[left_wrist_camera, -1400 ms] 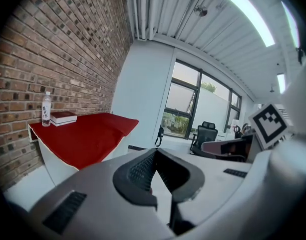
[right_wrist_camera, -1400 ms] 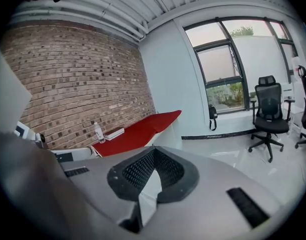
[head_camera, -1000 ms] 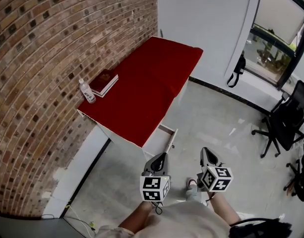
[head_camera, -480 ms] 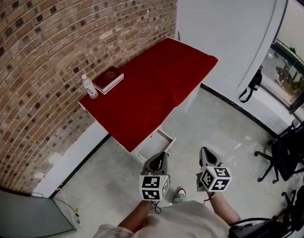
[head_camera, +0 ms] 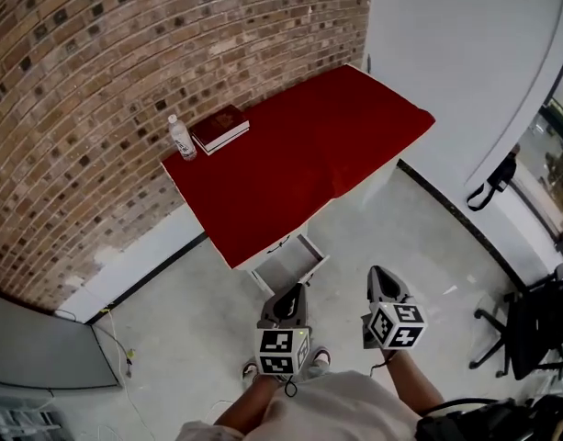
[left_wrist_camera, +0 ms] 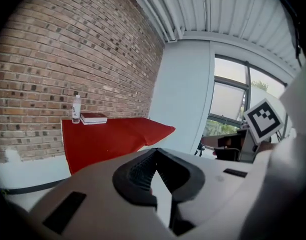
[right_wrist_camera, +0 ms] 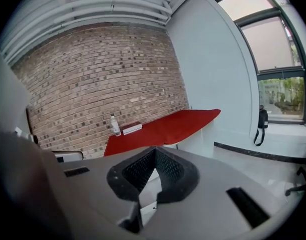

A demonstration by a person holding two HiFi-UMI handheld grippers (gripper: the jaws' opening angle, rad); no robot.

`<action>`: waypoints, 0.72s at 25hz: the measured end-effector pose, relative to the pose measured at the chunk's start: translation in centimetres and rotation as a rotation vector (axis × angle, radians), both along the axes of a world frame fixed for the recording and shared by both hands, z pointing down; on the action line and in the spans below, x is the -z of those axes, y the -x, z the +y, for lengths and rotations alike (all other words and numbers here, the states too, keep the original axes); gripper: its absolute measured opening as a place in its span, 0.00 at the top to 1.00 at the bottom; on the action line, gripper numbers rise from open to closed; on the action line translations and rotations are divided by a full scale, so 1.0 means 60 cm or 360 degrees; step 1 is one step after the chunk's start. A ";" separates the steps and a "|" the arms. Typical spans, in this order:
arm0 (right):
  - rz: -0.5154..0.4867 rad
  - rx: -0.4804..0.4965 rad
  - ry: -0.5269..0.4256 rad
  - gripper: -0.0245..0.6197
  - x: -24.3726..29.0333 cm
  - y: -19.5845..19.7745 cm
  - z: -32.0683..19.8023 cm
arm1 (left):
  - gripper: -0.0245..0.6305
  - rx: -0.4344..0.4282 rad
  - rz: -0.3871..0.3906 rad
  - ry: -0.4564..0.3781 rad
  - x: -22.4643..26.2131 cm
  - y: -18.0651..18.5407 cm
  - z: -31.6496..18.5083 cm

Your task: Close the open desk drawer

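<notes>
A desk under a red cloth [head_camera: 299, 168] stands against the brick wall. Its white drawer [head_camera: 286, 263] is pulled out at the near end, below the cloth's edge. My left gripper [head_camera: 294, 290] and right gripper [head_camera: 378, 274] hang side by side over the floor, short of the drawer and apart from it. Both are shut with nothing between their jaws. The left gripper view shows the left gripper [left_wrist_camera: 155, 151] and the red desk [left_wrist_camera: 108, 136] beyond it. In the right gripper view, the right gripper [right_wrist_camera: 155, 149] points toward the desk [right_wrist_camera: 165, 126].
A water bottle [head_camera: 181, 138] and a dark red book [head_camera: 220, 128] sit on the desk's far corner by the brick wall [head_camera: 97, 81]. A black bag [head_camera: 488, 191] hangs on the white wall. An office chair [head_camera: 538, 324] stands at right, a grey panel [head_camera: 42, 347] at lower left.
The head view has swung, so the desk and drawer now sit higher and further right in it. Both grippers stay shut and hold the same place before the person.
</notes>
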State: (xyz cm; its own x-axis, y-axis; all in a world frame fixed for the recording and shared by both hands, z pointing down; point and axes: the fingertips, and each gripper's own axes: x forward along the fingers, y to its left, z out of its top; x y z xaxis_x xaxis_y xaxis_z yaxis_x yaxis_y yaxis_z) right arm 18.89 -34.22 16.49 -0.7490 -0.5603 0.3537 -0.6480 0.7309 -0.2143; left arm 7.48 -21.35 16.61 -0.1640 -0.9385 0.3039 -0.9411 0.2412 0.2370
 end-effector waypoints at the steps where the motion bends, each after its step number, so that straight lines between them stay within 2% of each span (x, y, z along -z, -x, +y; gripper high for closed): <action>1: -0.0002 0.0022 0.0010 0.96 -0.004 0.003 -0.005 | 0.95 0.0022 0.0006 0.0010 -0.004 -0.001 0.000; 6: -0.0003 0.0066 0.0089 0.96 -0.038 0.025 -0.018 | 0.95 0.0091 0.0020 0.0028 -0.021 0.009 -0.011; 10: -0.0032 0.0044 0.0140 0.96 -0.053 0.050 -0.030 | 0.95 0.0124 -0.0001 0.0012 -0.025 0.031 -0.024; 18: -0.0010 0.0037 0.0119 0.96 -0.087 0.094 -0.038 | 0.95 0.0087 0.0041 0.0051 -0.063 0.066 -0.027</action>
